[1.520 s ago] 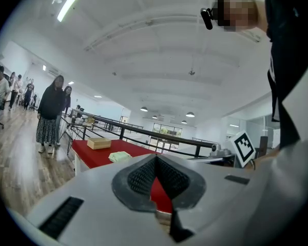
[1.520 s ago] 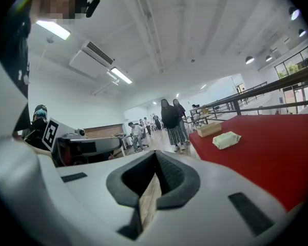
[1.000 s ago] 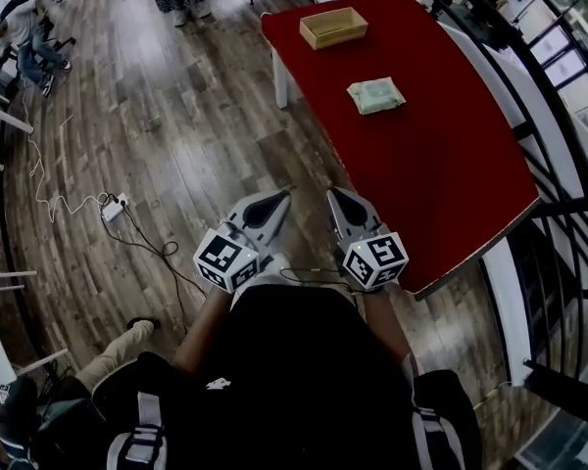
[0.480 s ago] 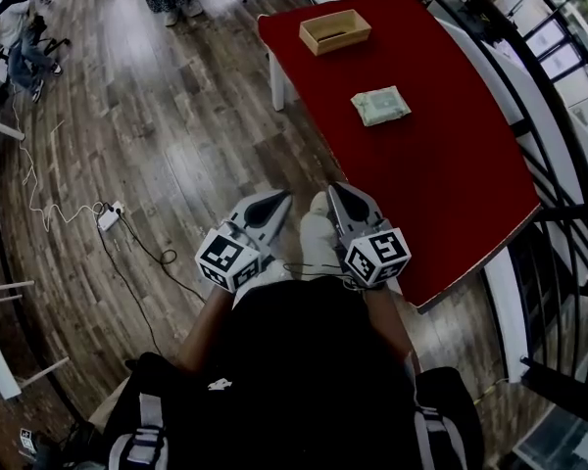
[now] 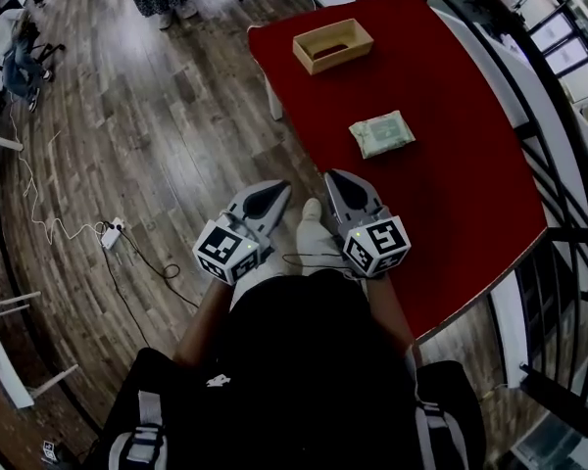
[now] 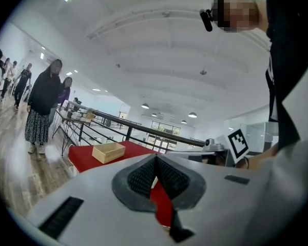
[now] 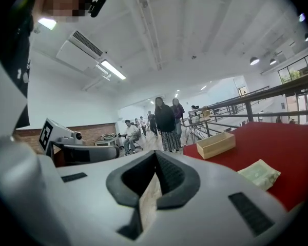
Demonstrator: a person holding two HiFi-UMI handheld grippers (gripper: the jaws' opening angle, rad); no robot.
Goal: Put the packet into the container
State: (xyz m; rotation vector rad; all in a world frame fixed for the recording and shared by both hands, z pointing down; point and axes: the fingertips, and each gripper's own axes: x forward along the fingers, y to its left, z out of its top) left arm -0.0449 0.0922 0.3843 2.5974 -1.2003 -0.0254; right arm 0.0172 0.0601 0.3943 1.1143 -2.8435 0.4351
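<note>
Left gripper (image 6: 155,158) and right gripper (image 7: 155,156) are both clenched and empty. The right gripper view shows the packet (image 7: 258,174) at four o'clock. The left gripper view catches only the container (image 6: 108,151).

The surface (image 5: 451,164) looks like matt red cloth. The container (image 5: 333,45) is pale bare wood and the packet (image 5: 382,133) crinkled plastic. The floor (image 5: 157,135) is worn wood planks. The left gripper (image 5: 274,192) and right gripper (image 5: 333,179) are smooth matt grey plastic, their jaws lined with black ribbed rubber.
</note>
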